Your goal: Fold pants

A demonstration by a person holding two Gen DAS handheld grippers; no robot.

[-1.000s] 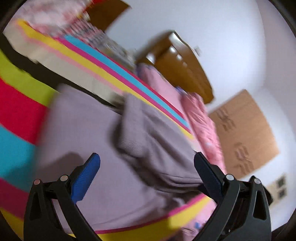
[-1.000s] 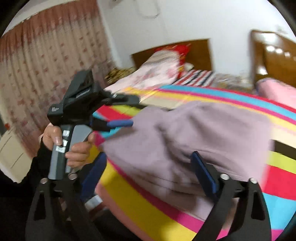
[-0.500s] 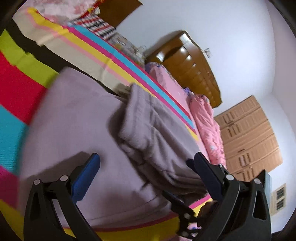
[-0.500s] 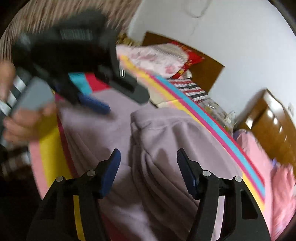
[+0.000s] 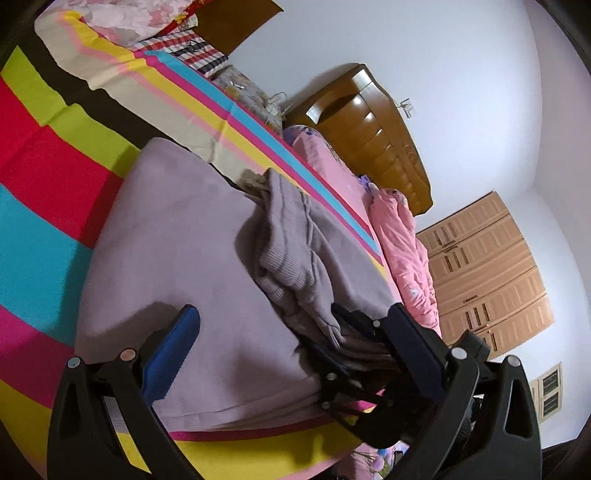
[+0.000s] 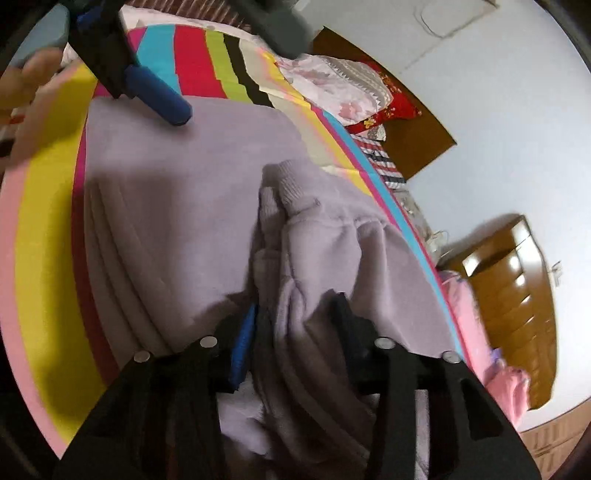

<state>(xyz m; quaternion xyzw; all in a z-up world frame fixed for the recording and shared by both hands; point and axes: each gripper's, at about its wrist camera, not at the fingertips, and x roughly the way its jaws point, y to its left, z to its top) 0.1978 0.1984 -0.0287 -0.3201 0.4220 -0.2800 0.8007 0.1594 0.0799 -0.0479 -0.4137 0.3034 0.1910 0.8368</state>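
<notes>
Lilac-grey pants [image 5: 177,258] lie on a striped bedspread [image 5: 44,192], with the leg ends and ribbed cuffs [image 5: 284,254] folded back on top. My left gripper [image 5: 291,325] is open above the flat near part of the pants. My right gripper [image 6: 295,317] has its jaws around the thick folded edge of the pants [image 6: 317,258], with the cloth between them and touching both. It also shows in the left wrist view [image 5: 354,343] at that edge. The left gripper's blue finger [image 6: 159,96] shows at the upper left of the right wrist view.
The bed carries floral pillows [image 5: 122,14] and a pink quilt [image 5: 406,251] along its far side. A brown wooden headboard [image 5: 373,129] and a light wooden wardrobe [image 5: 484,269] stand against white walls. The bed edge [image 6: 14,258] is near my grippers.
My right gripper has moved in and narrowed its jaws around the folded edge of the pants. My left gripper has stayed open and drawn slightly over the flat part.
</notes>
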